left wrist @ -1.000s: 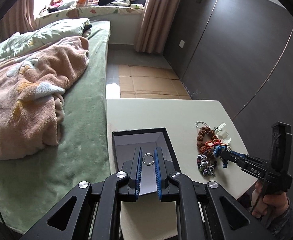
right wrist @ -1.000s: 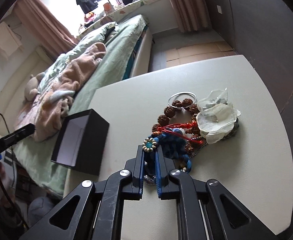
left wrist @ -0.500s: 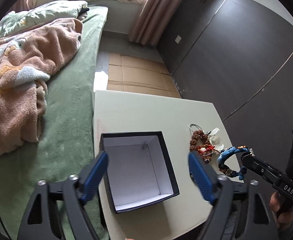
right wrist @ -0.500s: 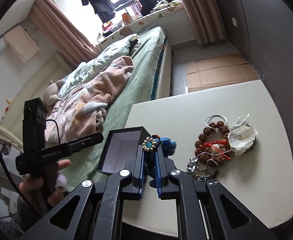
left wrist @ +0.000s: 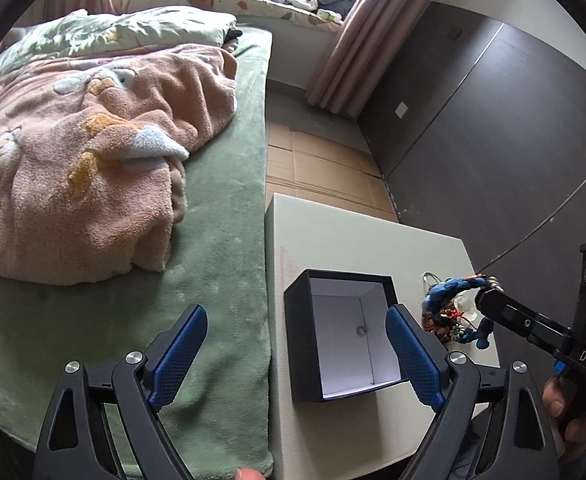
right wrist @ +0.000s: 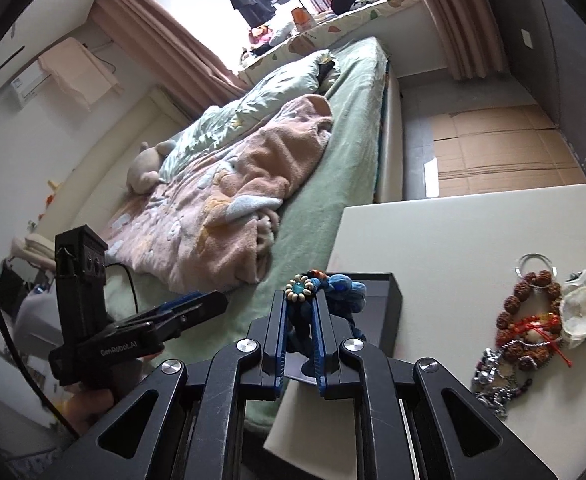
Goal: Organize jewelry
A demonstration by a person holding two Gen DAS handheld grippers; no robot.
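Note:
A black box [left wrist: 349,274] with a white inside stands on the pale table [left wrist: 353,232], a small silver ring [left wrist: 360,330] lying on its floor. My left gripper [left wrist: 295,314] hangs wide open just in front of the box, nothing between its fingers. My right gripper [right wrist: 299,300] holds a blue beaded bracelet [right wrist: 349,292] above the box's [right wrist: 381,300] near edge; its jaws are opening with the bracelet still between the pads. From the left wrist view the bracelet [left wrist: 445,292] dangles from the right gripper's [left wrist: 489,292] tip, to the right of the box.
A heap of jewelry [right wrist: 529,328] with brown beads, red cord, silver chain and a white pouch lies at the table's right side. A green bed [left wrist: 221,280] with a pink blanket borders the table on the left. Dark wall panels stand behind.
My left gripper opened, dropped the ring into the box and drew back. My right gripper lifted the blue bracelet off the heap and carried it left and up to the box.

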